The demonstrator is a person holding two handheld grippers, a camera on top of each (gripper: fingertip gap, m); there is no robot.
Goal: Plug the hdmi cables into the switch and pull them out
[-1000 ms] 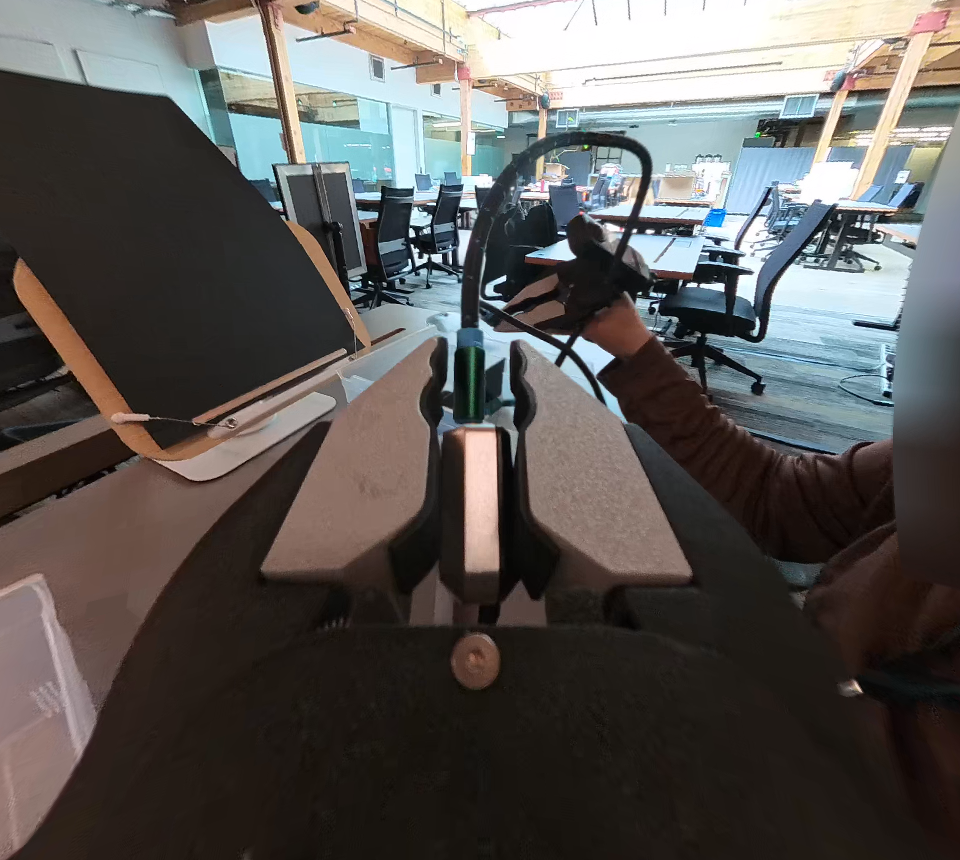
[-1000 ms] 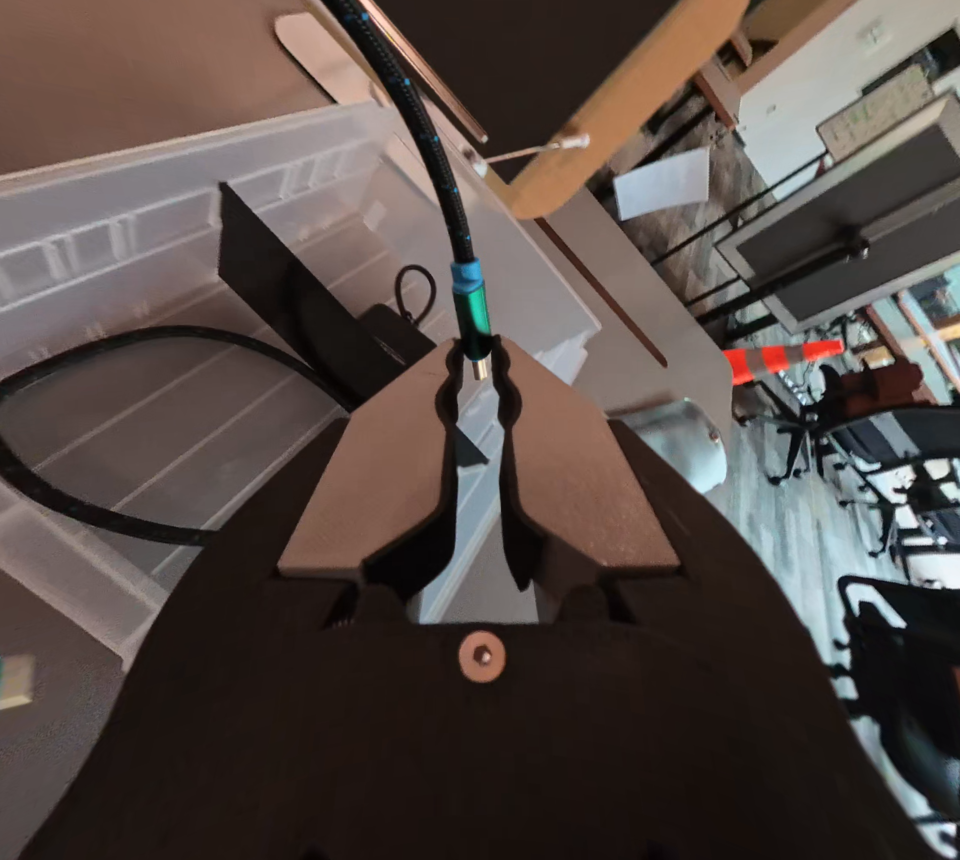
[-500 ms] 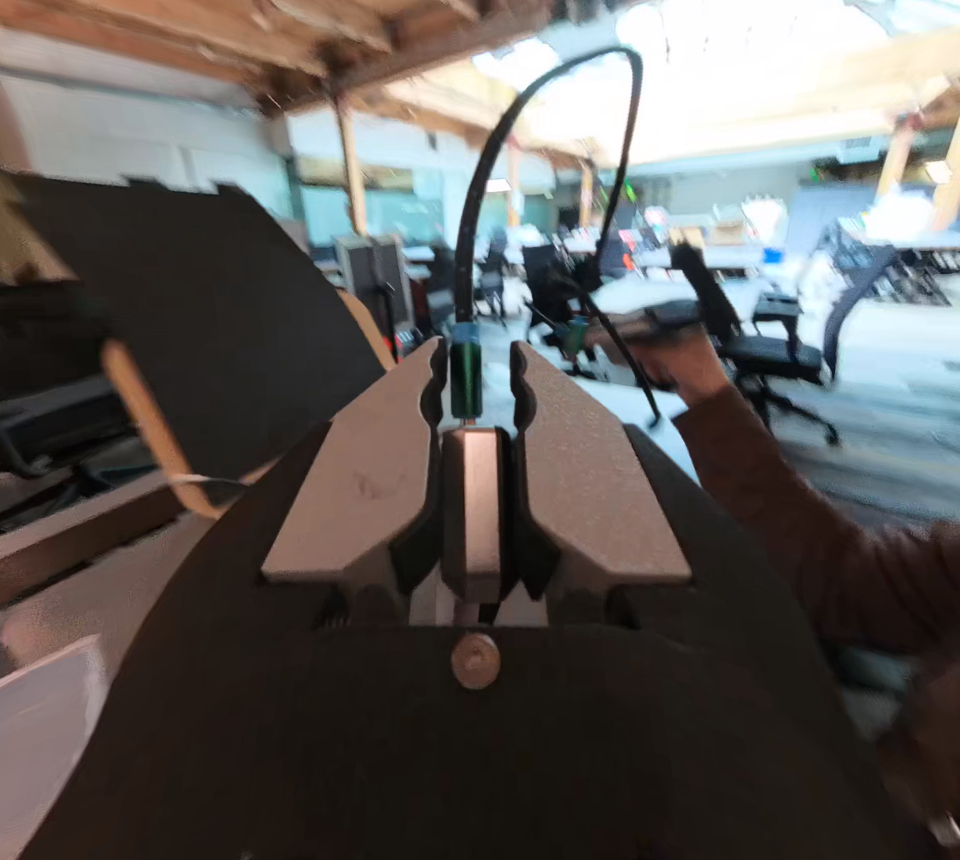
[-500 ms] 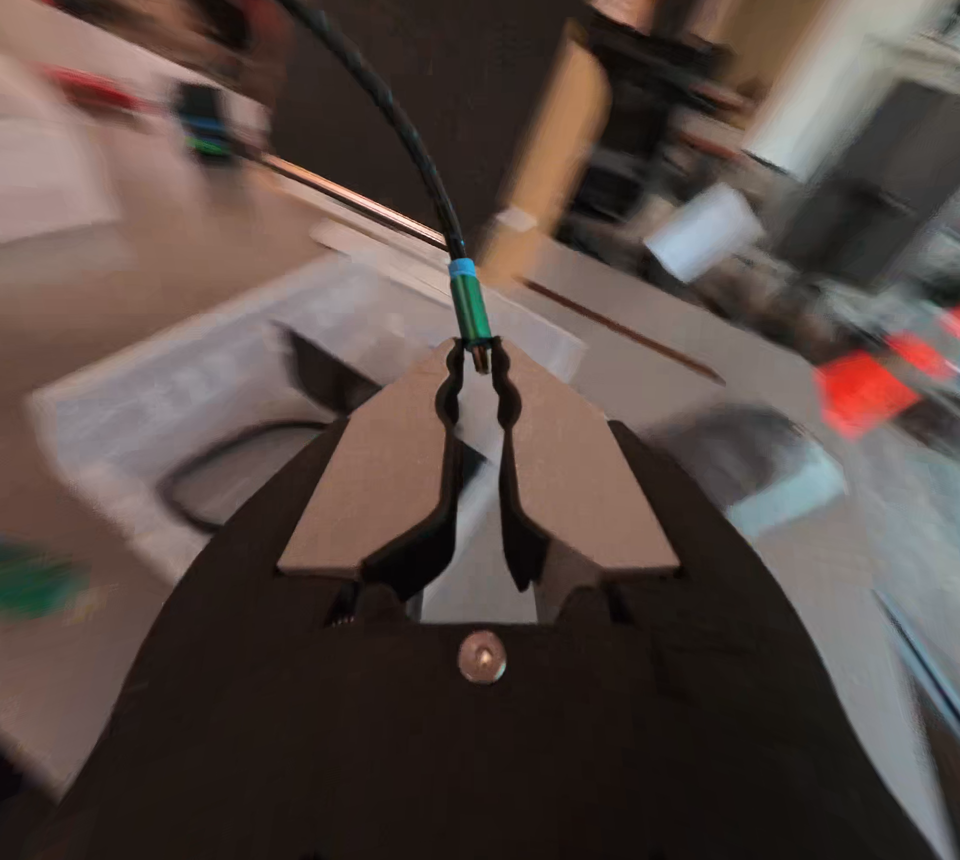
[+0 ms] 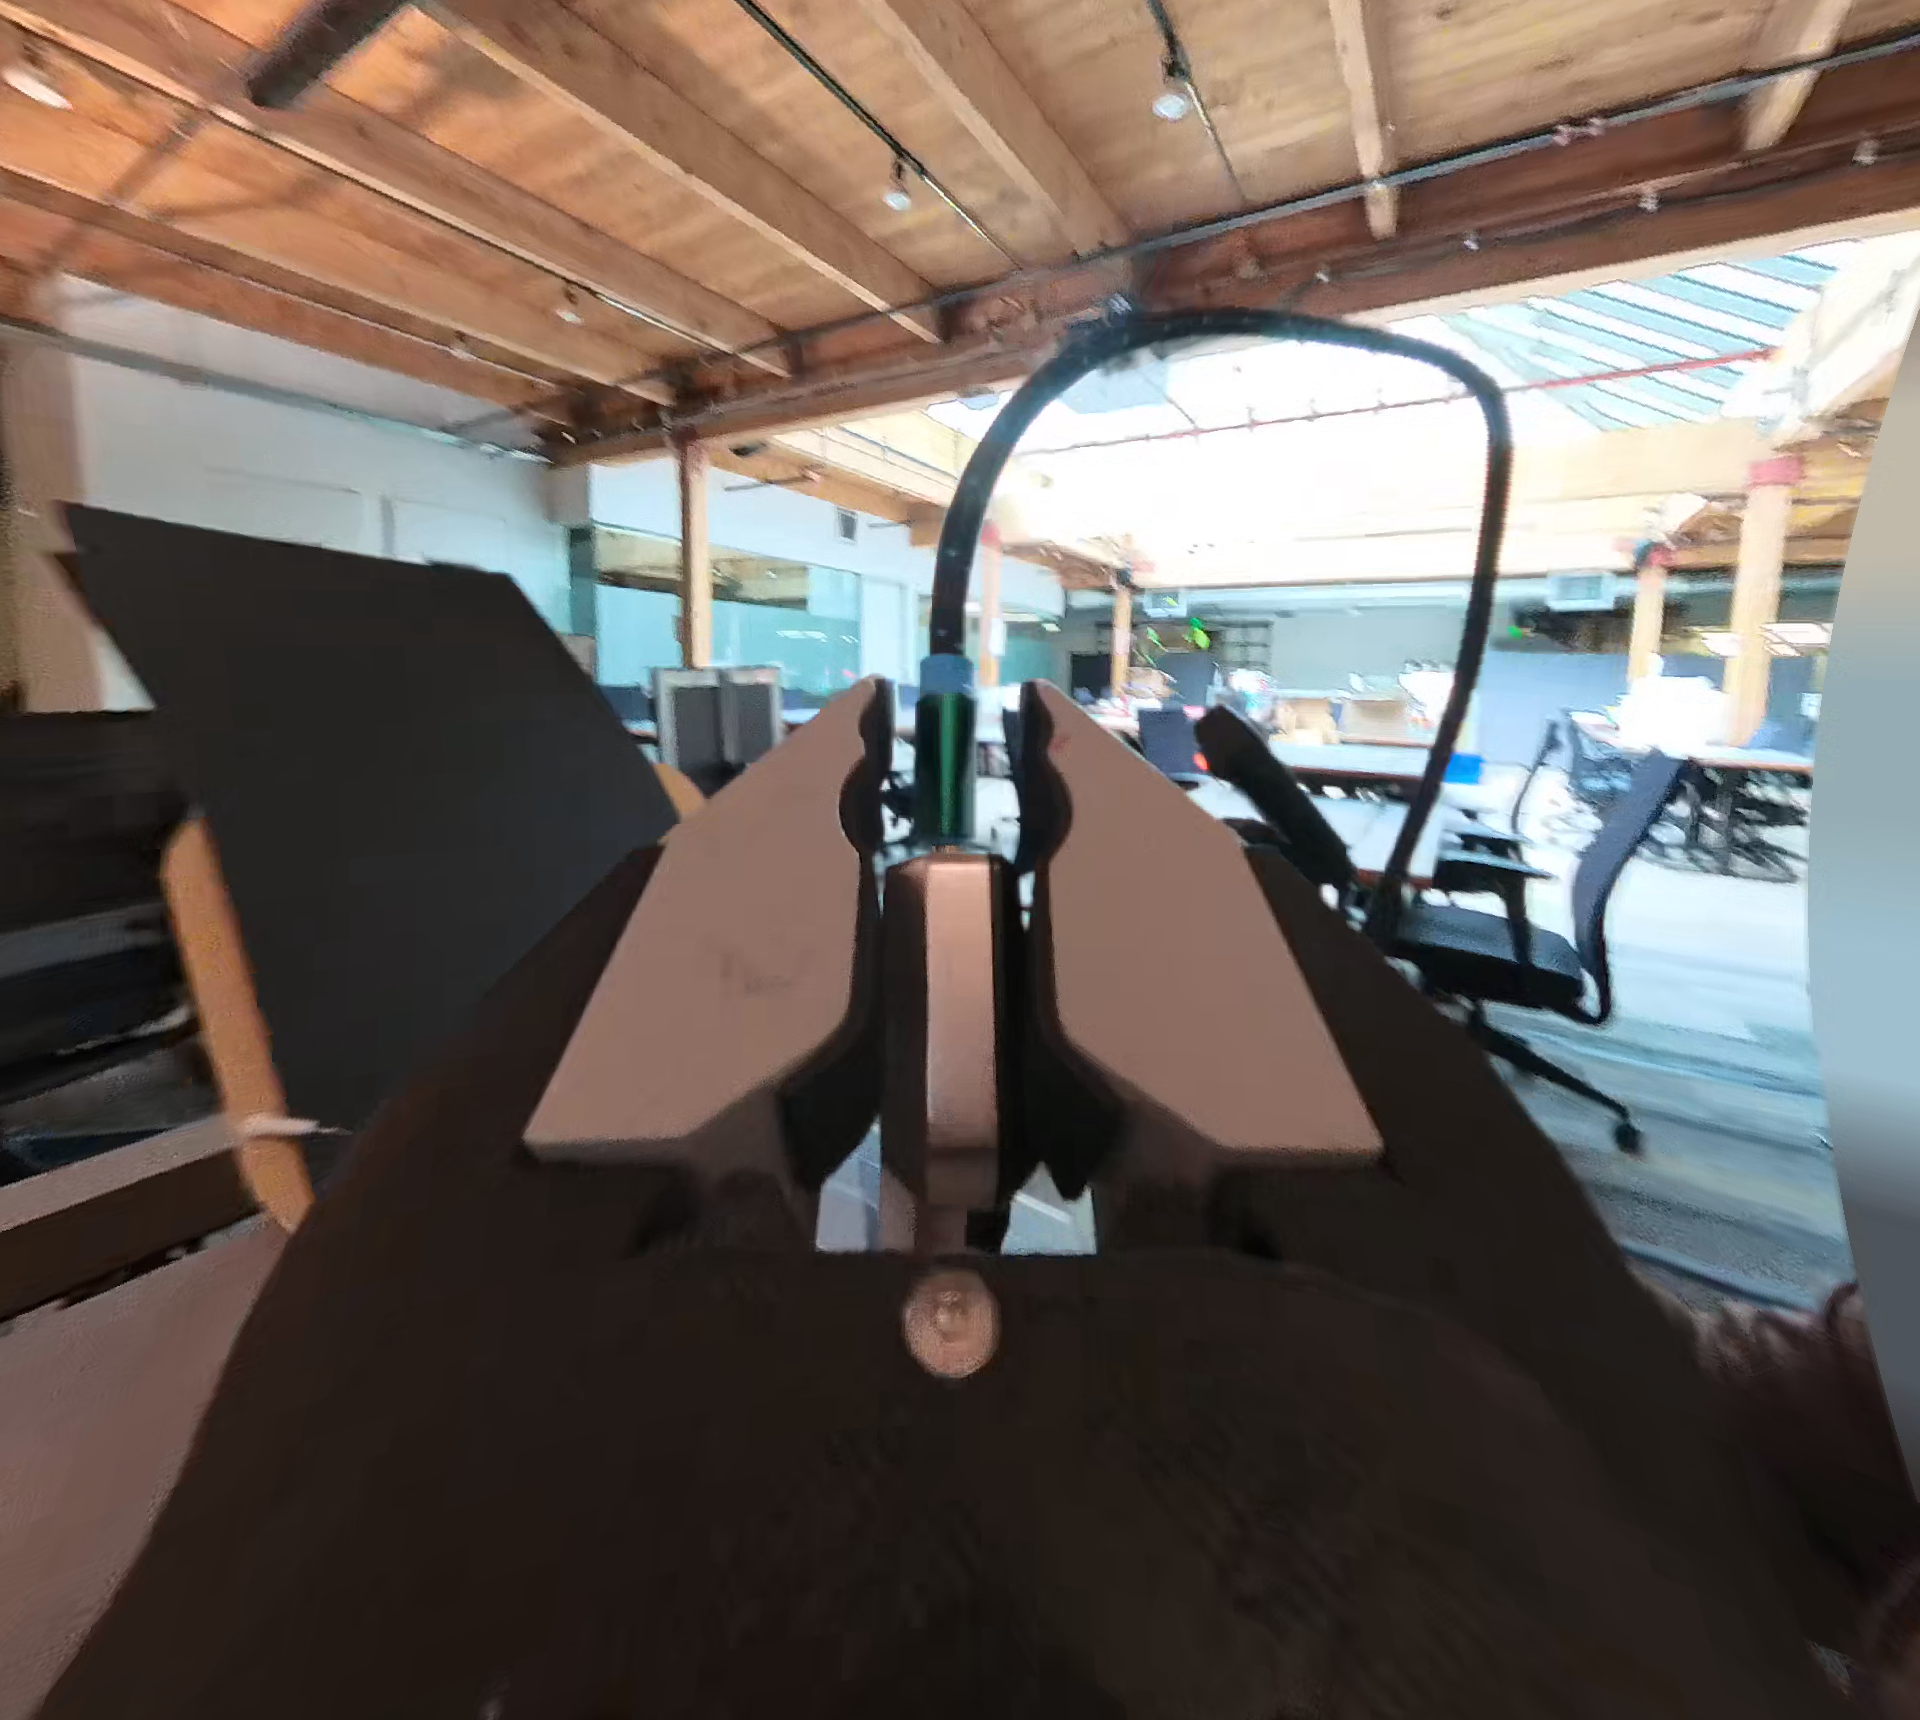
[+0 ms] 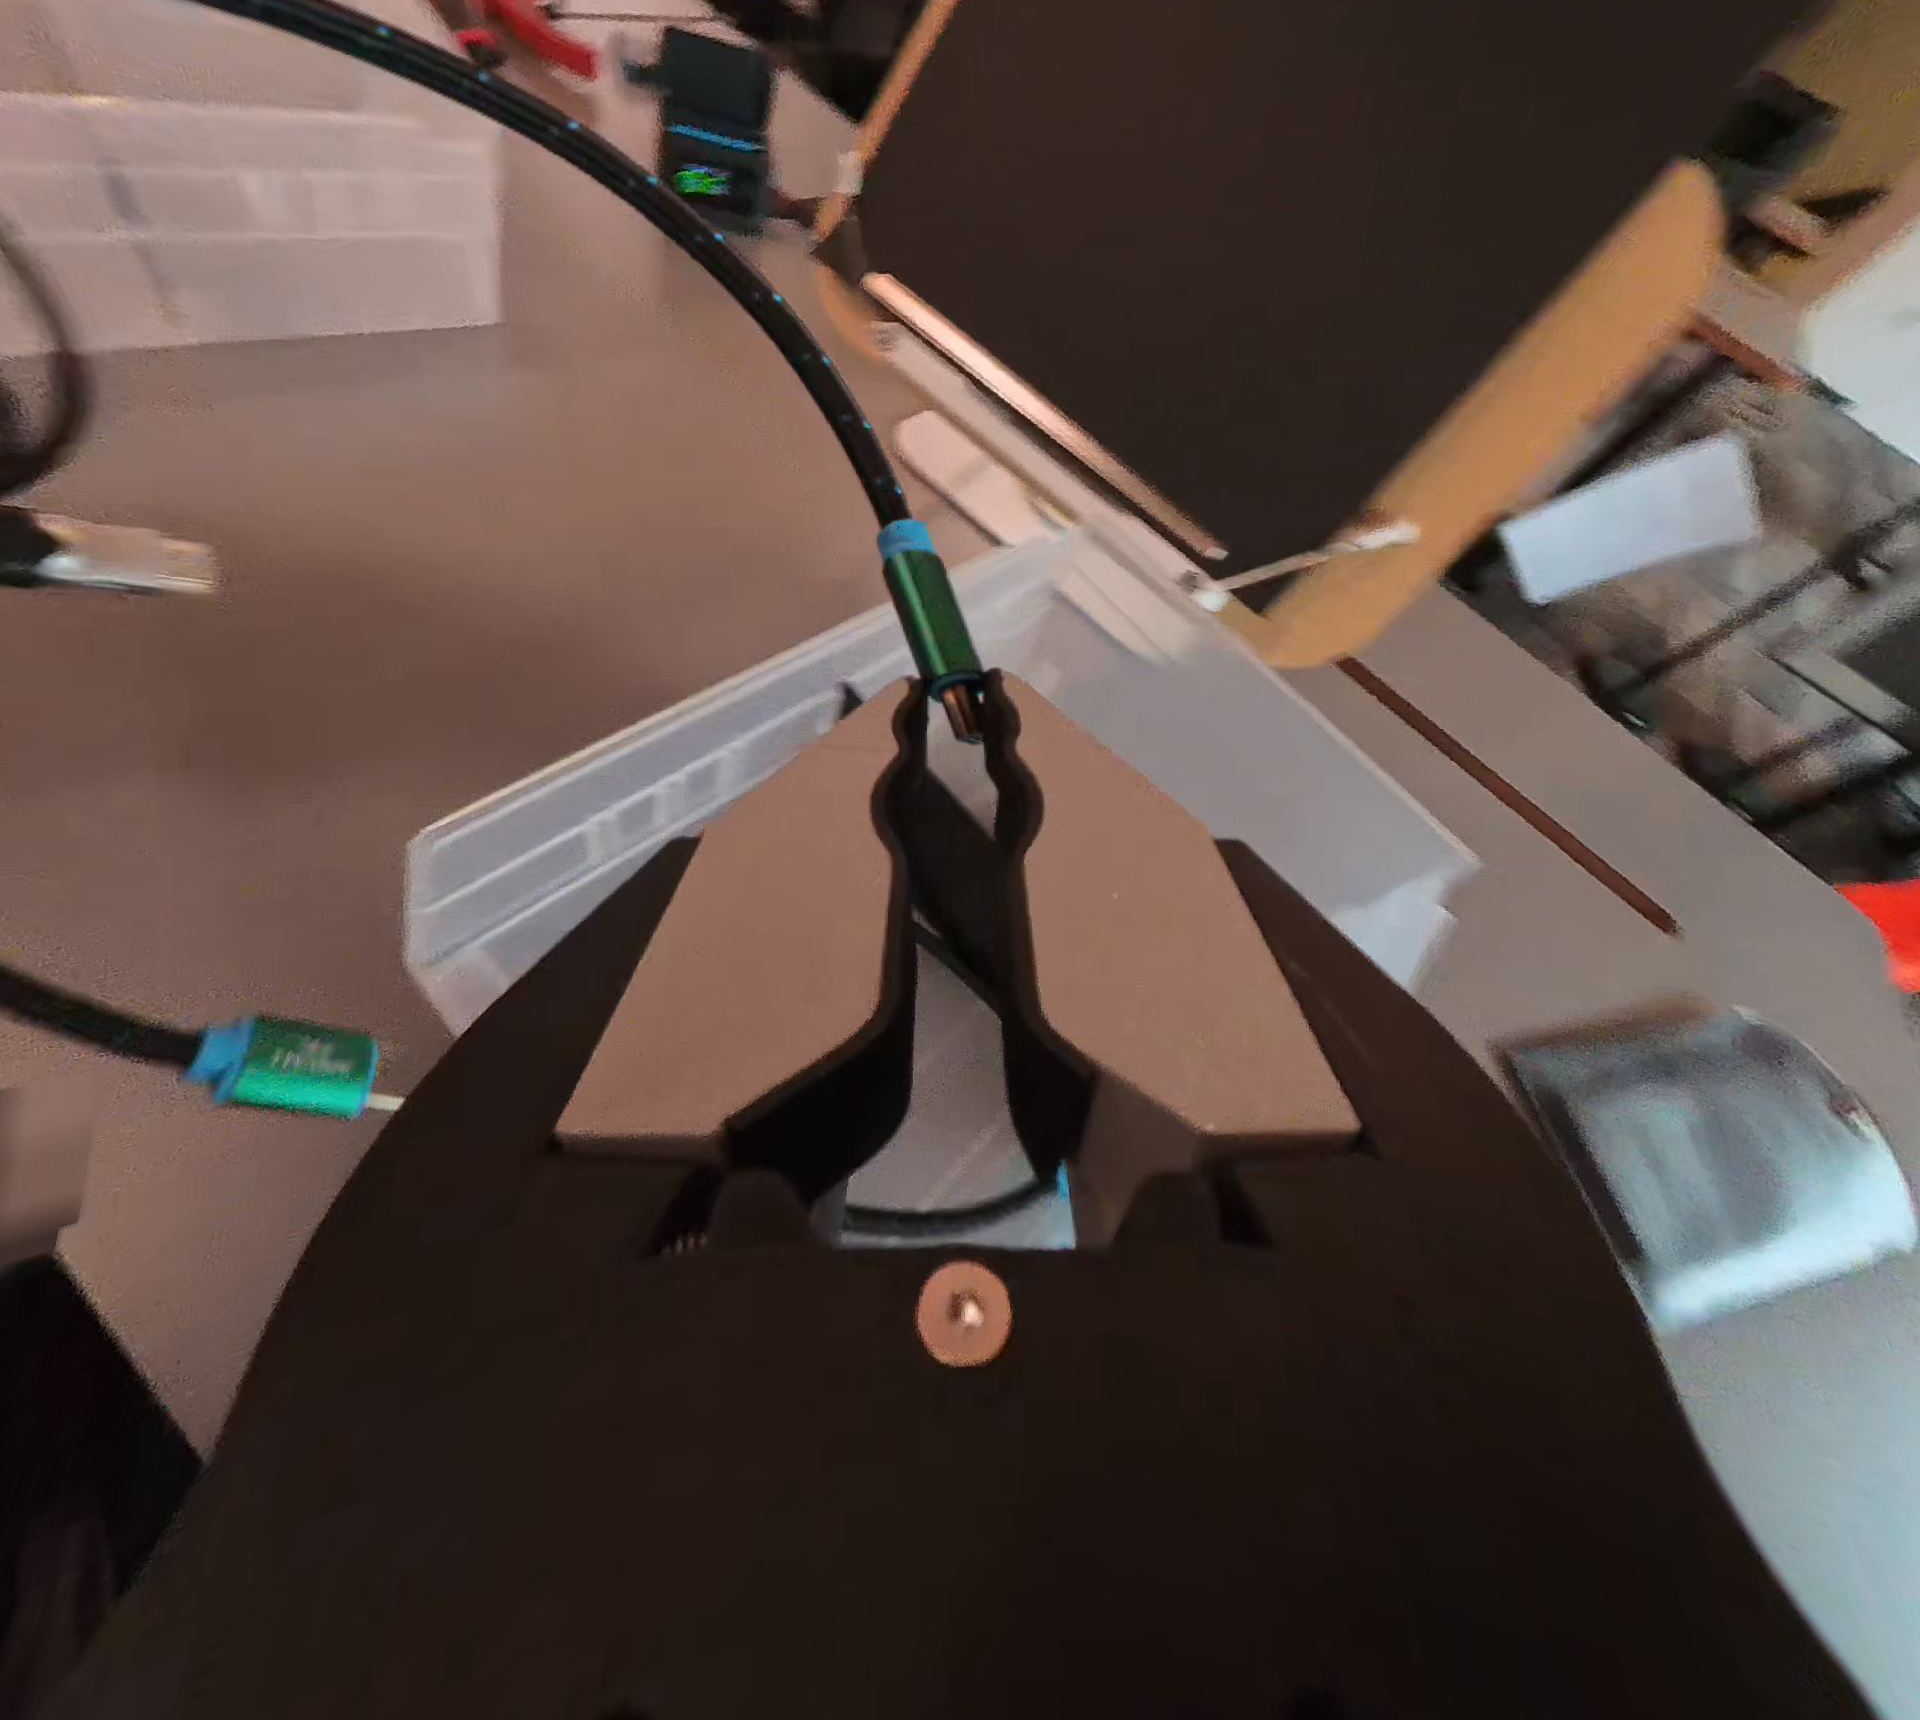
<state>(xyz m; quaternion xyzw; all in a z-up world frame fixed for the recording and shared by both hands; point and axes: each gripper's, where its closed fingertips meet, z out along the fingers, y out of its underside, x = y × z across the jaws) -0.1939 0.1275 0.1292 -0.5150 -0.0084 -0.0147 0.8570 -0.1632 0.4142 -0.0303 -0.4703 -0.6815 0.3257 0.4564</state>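
Note:
In the left wrist view my left gripper [image 5: 948, 694] is shut on a slim silver switch [image 5: 951, 974], held raised and tilted up. A green HDMI plug [image 5: 943, 766] with a blue collar sits in the switch's front end, between my fingertips. Its black cable [image 5: 1247, 330] arcs up and drops to the right. In the right wrist view my right gripper [image 6: 956, 694] is shut on the metal tip of a green HDMI plug [image 6: 930, 616]. Its braided cable [image 6: 644, 164] curves up to the left. Another green plug [image 6: 281, 1068] lies on the table at left.
A clear plastic bin [image 6: 644, 818] with cable in it sits on the grey table [image 6: 468, 527] under my right gripper. A black board with a cardboard edge [image 6: 1351, 164] leans behind it. A silver block [image 6: 1704, 1151] lies at right. Office chairs [image 5: 1496, 932] stand beyond. Spacing between my two grippers at the tips: around 35 centimetres.
My left gripper has tilted upward with the switch, so the ceiling fills the view and the person's hand has left it. My right gripper has swung with its plug, bringing the second plug into view.

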